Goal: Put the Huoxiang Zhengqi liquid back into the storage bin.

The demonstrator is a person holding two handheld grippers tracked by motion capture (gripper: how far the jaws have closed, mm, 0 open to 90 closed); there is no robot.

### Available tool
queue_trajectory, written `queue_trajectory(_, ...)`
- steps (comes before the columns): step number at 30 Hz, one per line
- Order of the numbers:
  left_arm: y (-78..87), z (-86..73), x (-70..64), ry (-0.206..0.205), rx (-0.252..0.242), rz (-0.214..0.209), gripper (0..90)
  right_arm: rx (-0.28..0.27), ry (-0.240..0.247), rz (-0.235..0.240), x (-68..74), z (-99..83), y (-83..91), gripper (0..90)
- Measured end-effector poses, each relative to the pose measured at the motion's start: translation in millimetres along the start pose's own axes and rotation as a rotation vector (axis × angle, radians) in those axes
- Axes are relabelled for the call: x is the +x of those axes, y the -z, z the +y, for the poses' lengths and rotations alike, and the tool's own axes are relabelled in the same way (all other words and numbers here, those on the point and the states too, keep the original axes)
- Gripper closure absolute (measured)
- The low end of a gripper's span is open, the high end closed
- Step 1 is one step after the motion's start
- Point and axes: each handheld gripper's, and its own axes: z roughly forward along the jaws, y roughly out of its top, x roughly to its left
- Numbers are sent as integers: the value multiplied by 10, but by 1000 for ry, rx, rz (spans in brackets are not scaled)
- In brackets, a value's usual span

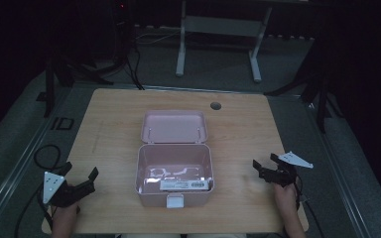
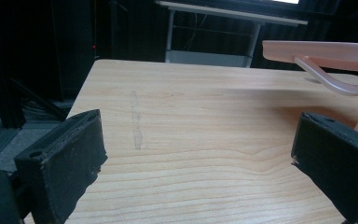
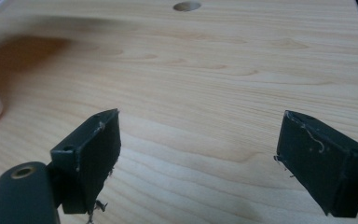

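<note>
A pink plastic storage box point(image 1: 174, 181) is standing open at the middle of the wooden table point(image 1: 109, 124), nearer the person's edge. Its lid point(image 1: 174, 126) is hinged back and lying flat beyond the body, its underside facing up. Inside, on the floor of the box, a flat white packet point(image 1: 186, 185) is lying toward the front wall, with clear wrapping behind it; what the wrapping holds cannot be made out. The front latch point(image 1: 174, 201) is hanging unfastened.

The left gripper point(image 1: 79, 186) is resting low at the table's near left corner, well apart from the box, jaws spread wide and holding nothing. The left gripper view is showing bare tabletop between the pads, with the lid's edge point(image 2: 321, 49) overhanging at upper right. The right gripper point(image 1: 264, 168) is sitting to the right of the box, also apart from it, jaws likewise released and empty. Its own view is showing bare wood and the cable hole point(image 3: 187, 6) beyond.

Judgement: neither gripper is engaging the box; both are standing by on either side of it. The next move would probably call for one gripper to travel inward, either to the lid's far edge to swing it closed or down into the box for the packet, with the other steadying the body.
</note>
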Motion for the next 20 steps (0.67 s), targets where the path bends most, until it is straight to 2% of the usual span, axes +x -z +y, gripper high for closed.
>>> queue_trajectory(4,0,0,-1,-1,1,0,30,18,-22,-43,-34,-30,-24,120)
queue_trajectory(8,-1,0,0,3,-1,-1,30,2,-48,-76,-63,-41,-21,120)
queue_trajectory(13,-2,0,0,4,1,1,30,9,-55,-78,-79,-53,-27,122)
queue_trajectory(20,0,0,0,4,-1,0,30,33,-32,-83,-57,-45,-52,122)
